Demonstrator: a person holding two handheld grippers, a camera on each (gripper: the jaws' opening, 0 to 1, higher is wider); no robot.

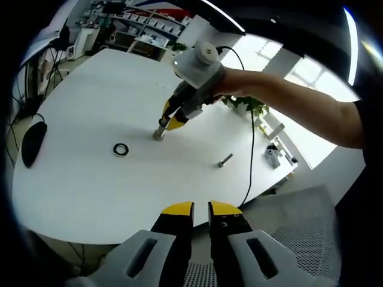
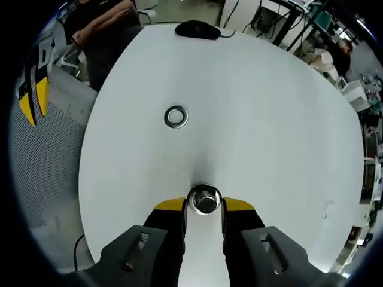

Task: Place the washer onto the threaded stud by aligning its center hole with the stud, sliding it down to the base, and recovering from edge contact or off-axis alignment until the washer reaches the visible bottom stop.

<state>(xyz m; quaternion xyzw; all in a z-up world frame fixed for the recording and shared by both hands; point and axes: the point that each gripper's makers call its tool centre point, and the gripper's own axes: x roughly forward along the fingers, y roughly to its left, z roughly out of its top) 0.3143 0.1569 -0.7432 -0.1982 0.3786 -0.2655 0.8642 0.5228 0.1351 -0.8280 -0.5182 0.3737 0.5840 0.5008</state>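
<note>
Right gripper (image 2: 204,210) is clamped on a round metal stud base (image 2: 204,200) standing on the white table (image 2: 269,149); holding it upright and steady should keep the stud on axis for the washer. Beyond its jaws, well apart, the washer (image 2: 176,116) lies flat and untouched. Left gripper (image 1: 201,210) hovers off the table's near edge, jaws almost together and empty, the washer (image 1: 121,149) well ahead, a loose bolt (image 1: 225,159) farther right.
</note>
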